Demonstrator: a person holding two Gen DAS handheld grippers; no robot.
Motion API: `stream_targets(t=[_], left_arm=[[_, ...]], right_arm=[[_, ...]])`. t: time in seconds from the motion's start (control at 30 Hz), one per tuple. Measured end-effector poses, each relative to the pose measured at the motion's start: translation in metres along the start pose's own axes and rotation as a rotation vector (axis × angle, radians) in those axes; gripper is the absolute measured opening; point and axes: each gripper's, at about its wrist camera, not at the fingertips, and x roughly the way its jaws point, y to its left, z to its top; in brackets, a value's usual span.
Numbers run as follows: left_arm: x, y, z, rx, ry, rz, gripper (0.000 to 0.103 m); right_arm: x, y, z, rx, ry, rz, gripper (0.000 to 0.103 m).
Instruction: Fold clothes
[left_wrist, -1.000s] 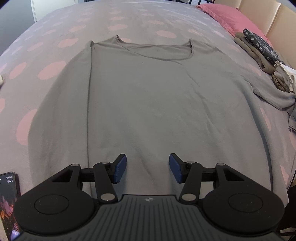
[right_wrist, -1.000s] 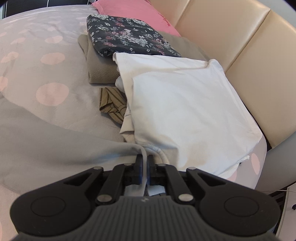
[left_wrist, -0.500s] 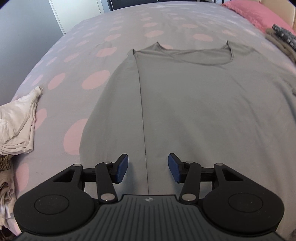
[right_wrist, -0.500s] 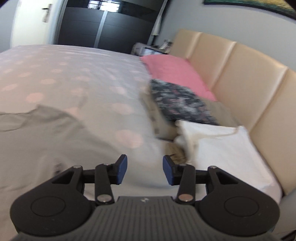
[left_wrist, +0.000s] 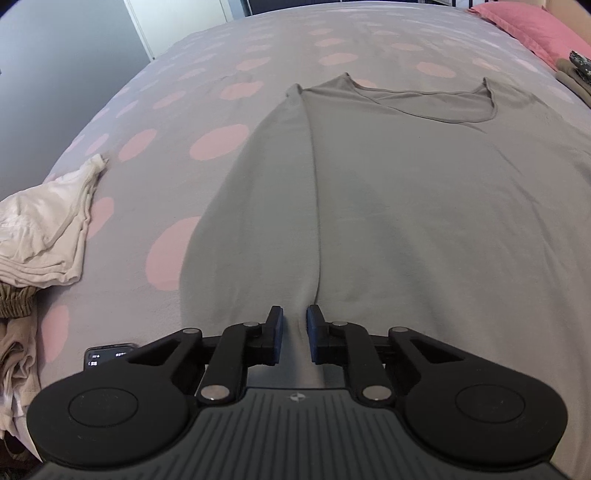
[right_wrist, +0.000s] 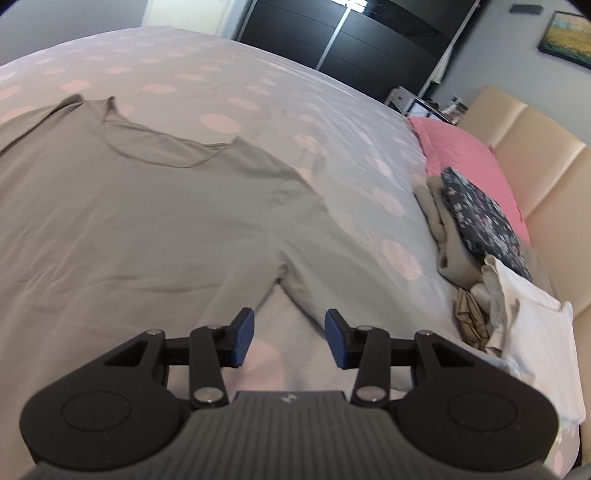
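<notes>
No word, brand name or number can be read anywhere in either view. A small round emblem (left_wrist: 296, 397) is moulded into the ribbed grey housing behind the left claw, and a like mark (right_wrist: 287, 398) sits on the housing of the right one, but neither forms legible letters. The phone (left_wrist: 107, 356) lying at the near edge of the bed in the left wrist view shows a few pale characters on its dark screen, too small and blurred to make out.
</notes>
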Motion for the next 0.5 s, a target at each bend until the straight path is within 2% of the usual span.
stream_targets(t=[0.07, 0.23, 0.3, 0.33, 0.5], left_arm=[[-0.001, 0.001, -0.005, 0.004, -0.012, -0.006, 0.018], [-0.003, -0.001, -0.012, 0.040, -0.041, -0.032, 0.018], [-0.003, 0.000, -0.011, 0.044, -0.047, -0.040, 0.012], [-0.003, 0.001, -0.010, 0.040, -0.049, -0.044, 0.002], [-0.013, 0.018, 0.001, -0.031, -0.072, -0.102, 0.000]], right_arm=[[0.000, 0.009, 0.000, -0.026, -0.004, 0.020, 0.046], [0.001, 0.021, 0.001, -0.088, -0.020, 0.035, 0.046], [0.002, 0.023, 0.001, -0.089, -0.017, 0.038, 0.046], [0.003, 0.023, 0.001, -0.087, -0.014, 0.038, 0.046], [0.004, 0.022, 0.001, -0.077, -0.010, 0.037, 0.046]])
